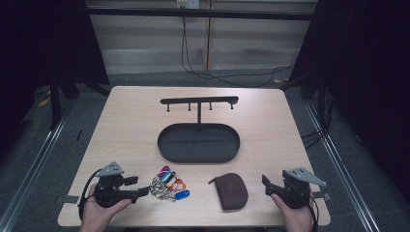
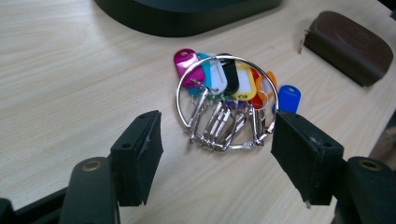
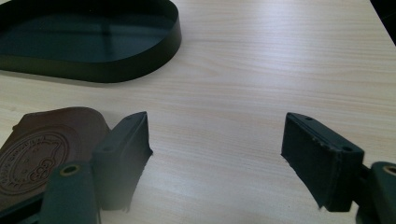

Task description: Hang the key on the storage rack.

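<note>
A metal ring of keys with coloured tags [image 1: 168,185] [image 2: 227,100] lies on the table near the front, left of middle. My left gripper [image 1: 139,189] [image 2: 217,158] stands open just left of it, jaws wide, with the ring ahead of the gap. A brown leather pouch [image 1: 232,191] [image 2: 349,45] [image 3: 44,149] lies to the right of the keys. My right gripper [image 1: 267,183] [image 3: 215,161] is open to the right of the pouch, with bare table between its jaws. A black oval tray [image 1: 167,150] [image 3: 116,70] with a hook rack [image 1: 199,101] stands at the table's middle.
The light wooden table [image 1: 125,121] has bare room left and right of the tray. Cables [image 1: 217,75] lie on the floor behind it. Metal rails run along the floor on both sides.
</note>
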Available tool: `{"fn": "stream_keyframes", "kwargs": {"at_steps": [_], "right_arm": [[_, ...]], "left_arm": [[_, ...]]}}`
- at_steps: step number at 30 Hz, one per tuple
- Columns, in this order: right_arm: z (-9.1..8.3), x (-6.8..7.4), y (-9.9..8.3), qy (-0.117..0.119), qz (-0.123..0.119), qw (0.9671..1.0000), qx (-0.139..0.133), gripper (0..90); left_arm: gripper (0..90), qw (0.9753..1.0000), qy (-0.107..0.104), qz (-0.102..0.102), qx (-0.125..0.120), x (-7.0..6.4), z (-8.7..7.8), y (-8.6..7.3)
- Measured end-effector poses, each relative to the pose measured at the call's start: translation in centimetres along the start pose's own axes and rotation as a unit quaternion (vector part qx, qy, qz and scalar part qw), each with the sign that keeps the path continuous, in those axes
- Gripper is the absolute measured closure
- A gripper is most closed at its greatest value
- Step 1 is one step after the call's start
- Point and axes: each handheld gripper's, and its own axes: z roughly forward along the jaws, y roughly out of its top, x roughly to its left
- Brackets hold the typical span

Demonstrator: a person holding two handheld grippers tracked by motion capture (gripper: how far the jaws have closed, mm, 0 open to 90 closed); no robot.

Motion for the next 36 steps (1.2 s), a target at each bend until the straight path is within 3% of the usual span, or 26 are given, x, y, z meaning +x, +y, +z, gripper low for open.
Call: {"fn": "stream_keyframes", "kwargs": {"at_steps": [3,7,13,16,21,24,25,27,28,30,33,34,36], "right_arm": [[0.1,-0.3,0.0,0.0,0.004,1.0,0.003,23.6],[0.4,-0.5,-0.1,-0.001,0.005,0.9999,0.011,23.3],[0.4,-0.3,0.0,0.003,0.002,0.9999,0.014,23.1],[0.4,-0.2,-0.1,0.005,0.002,0.9998,0.018,23.1],[0.7,0.1,-0.1,0.011,-0.004,0.9996,0.025,23.1],[0.7,0.4,-0.1,0.004,-0.024,0.9993,0.027,22.4],[0.7,0.9,0.0,0.008,-0.035,0.999,0.027,22.2],[0.7,1.0,0.0,0.01,-0.036,0.999,0.026,22.2],[0.9,1.1,0.0,0.014,-0.038,0.9988,0.029,22.0],[1.0,1.1,0.0,0.018,-0.036,0.9986,0.034,21.9],[1.0,1.0,0.0,0.017,-0.034,0.9987,0.034,21.9],[1.1,0.9,0.0,0.018,-0.031,0.9988,0.035,22.0],[1.1,0.9,0.0,0.018,-0.031,0.9988,0.035,22.0]], "left_arm": [[33.2,0.9999,0.007,-0.011,-0.005,0.1,0.0,0.0],[32.6,0.9999,0.008,-0.009,-0.009,-0.1,-0.1,0.0],[36.2,0.9999,-0.003,-0.008,0.006,-0.8,0.2,0.0],[36.4,0.9995,-0.015,-0.017,0.021,-1.0,0.5,0.4],[40.8,0.9993,-0.022,-0.016,0.027,-1.4,0.5,1.4],[44.9,0.9987,-0.018,0.0,0.048,-1.7,0.6,2.2],[46.3,0.9976,-0.018,0.013,0.066,-1.9,0.5,2.8],[47.2,0.9973,-0.018,0.021,0.068,-2.0,0.4,3.0],[48.6,0.9958,-0.025,0.029,0.083,-2.1,0.3,3.5],[50.4,0.9942,-0.04,0.031,0.095,-2.2,0.3,4.0],[50.8,0.993,-0.045,0.034,0.104,-2.5,0.4,4.6],[50.8,0.9908,-0.053,0.037,0.119,-2.8,0.8,5.4],[50.7,0.9899,-0.05,0.041,0.126,-3.0,1.0,5.7]]}}
